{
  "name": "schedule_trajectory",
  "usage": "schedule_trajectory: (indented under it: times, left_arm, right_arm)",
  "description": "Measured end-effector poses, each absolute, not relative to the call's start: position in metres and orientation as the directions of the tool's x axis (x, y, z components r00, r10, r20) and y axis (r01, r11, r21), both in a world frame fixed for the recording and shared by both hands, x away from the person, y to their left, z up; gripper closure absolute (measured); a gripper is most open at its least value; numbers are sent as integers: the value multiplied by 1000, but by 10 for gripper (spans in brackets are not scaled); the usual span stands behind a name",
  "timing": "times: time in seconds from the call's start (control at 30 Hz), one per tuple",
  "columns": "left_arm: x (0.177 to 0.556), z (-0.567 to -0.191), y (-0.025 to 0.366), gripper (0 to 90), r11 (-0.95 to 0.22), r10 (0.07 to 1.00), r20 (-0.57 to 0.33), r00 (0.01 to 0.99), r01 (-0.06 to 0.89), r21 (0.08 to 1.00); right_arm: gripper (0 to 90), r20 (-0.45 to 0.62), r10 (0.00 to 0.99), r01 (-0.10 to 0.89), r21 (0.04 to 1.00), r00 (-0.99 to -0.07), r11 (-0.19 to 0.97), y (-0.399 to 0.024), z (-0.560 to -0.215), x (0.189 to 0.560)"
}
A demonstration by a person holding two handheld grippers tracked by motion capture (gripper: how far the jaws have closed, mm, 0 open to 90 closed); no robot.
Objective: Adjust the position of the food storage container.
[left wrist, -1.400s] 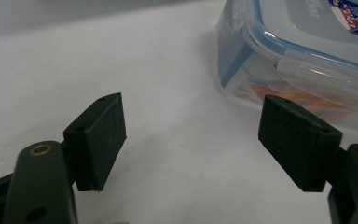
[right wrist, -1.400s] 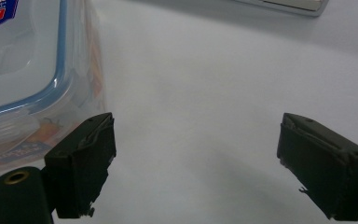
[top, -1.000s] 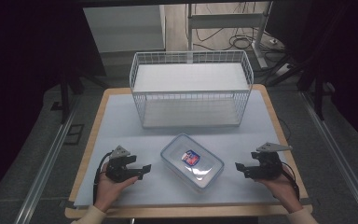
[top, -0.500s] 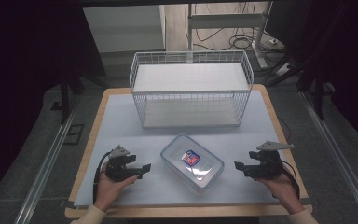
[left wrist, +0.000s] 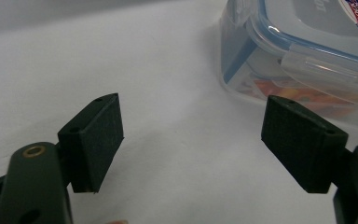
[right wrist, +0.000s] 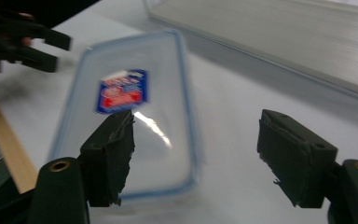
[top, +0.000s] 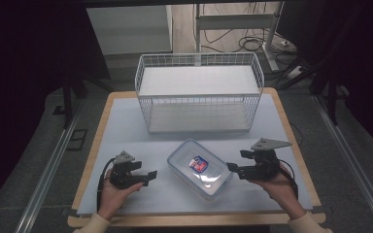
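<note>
White mat: lidded container [top: 200,168] looks rigid, slick, light; grip long sides. Left gripper [top: 145,176] gapes empty, right gripper [top: 233,169] empty, just narrowing.

White wire basket [top: 199,92] stands at far centre of the white mat [top: 121,131] covering a wooden table [top: 93,141]; cables [top: 243,43] lie on floor beyond.

In the right gripper view the clear lidded box [right wrist: 135,116] is smeared by motion blur, so the print on its red and blue label [right wrist: 121,91] beyond the near fingertip [right wrist: 114,140] cannot be read. In the left gripper view the same box runs off the top and right edges past the far fingertip [left wrist: 303,135], and its label is clipped at the corner. The orange contents behind the box wall are too indistinct to identify.
</note>
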State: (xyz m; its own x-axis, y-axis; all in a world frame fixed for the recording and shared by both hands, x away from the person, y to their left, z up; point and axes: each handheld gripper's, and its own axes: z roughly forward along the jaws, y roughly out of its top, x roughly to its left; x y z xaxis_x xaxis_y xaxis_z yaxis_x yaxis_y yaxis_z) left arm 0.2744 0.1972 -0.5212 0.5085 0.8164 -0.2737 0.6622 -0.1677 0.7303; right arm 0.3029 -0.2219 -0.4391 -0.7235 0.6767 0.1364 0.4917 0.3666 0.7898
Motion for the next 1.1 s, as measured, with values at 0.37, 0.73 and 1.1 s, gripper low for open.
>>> schedule_trajectory:
  times: [0.37,0.73,1.1]
  left_arm:
    - [274,-522,195,204,-169,819,-272,505,666,727]
    - [275,-522,197,209,-158,825,-268,497,659,735]
    - [275,-523,199,209,-150,825,-280,491,667,730]
  right_arm:
    - [470,146,570,447,783,-808,433,-187,-438,293]
    - [852,150,433,387,750,-889,536,-146,-447,273]
    - [899,131,341,337,668,-931,663,-116,-471,249]
